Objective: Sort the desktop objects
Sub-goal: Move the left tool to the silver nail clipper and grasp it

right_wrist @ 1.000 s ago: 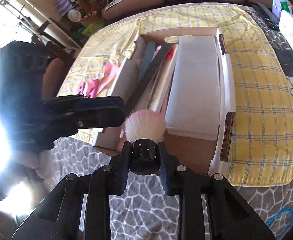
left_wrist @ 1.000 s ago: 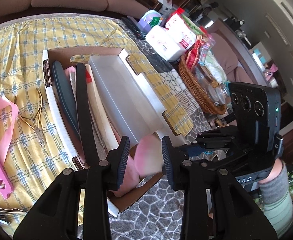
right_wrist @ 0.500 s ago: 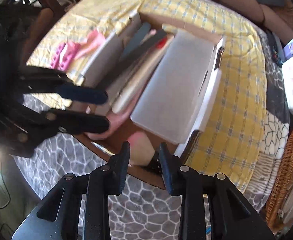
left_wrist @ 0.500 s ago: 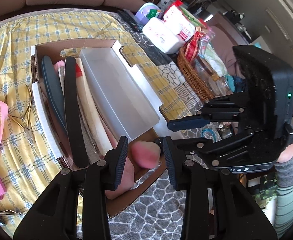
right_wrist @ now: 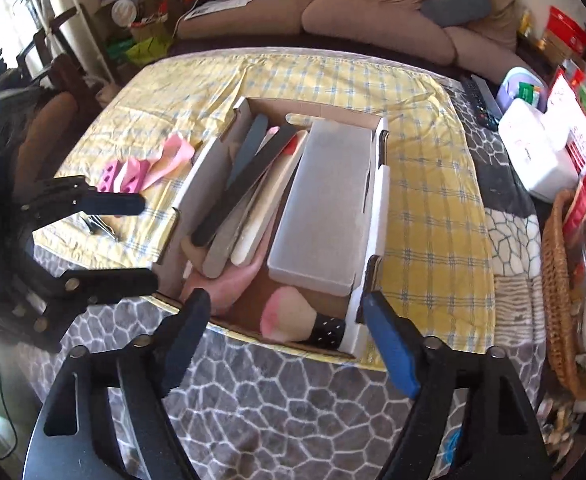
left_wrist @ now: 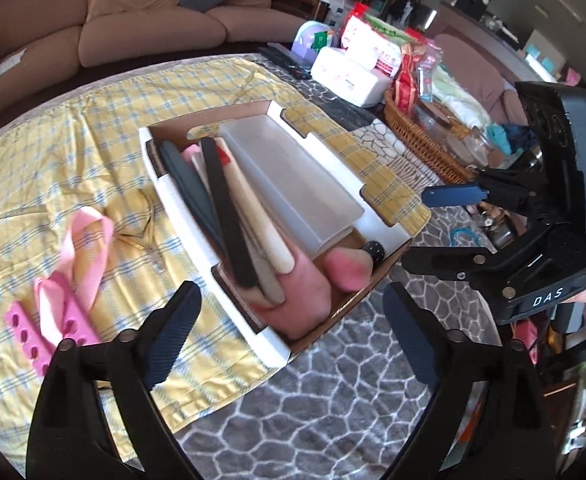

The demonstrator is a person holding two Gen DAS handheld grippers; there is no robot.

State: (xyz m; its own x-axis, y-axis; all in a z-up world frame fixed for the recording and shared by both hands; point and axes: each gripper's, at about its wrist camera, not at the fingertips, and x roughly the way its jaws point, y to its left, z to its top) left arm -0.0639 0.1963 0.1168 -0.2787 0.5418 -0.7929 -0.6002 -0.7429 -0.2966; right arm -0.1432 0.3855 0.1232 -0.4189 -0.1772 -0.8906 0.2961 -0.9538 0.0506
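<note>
Pink brush lying in the near end of the cardboard box, both grippers spread wide and empty.

In the left wrist view: pink toe separator [left_wrist: 33, 330] and pink ribbon [left_wrist: 87, 248] at left of frame on the yellow checked cloth [left_wrist: 73, 152]; at centre the box [left_wrist: 189, 216] with nail files [left_wrist: 229, 216] and a clear plastic case [left_wrist: 293, 180]; brush [left_wrist: 351, 266] at the box's near corner, just above and between the fingers of the left gripper [left_wrist: 289, 300], not touching them. In the right wrist view: left gripper [right_wrist: 143, 240] at left of frame, brush [right_wrist: 293, 318] lower centre, black ferrule toward the white box wall, just ahead of the right gripper [right_wrist: 285, 302] and apart from both fingers; wicker basket [right_wrist: 553, 300] at far right on the worktop [right_wrist: 293, 400].
</note>
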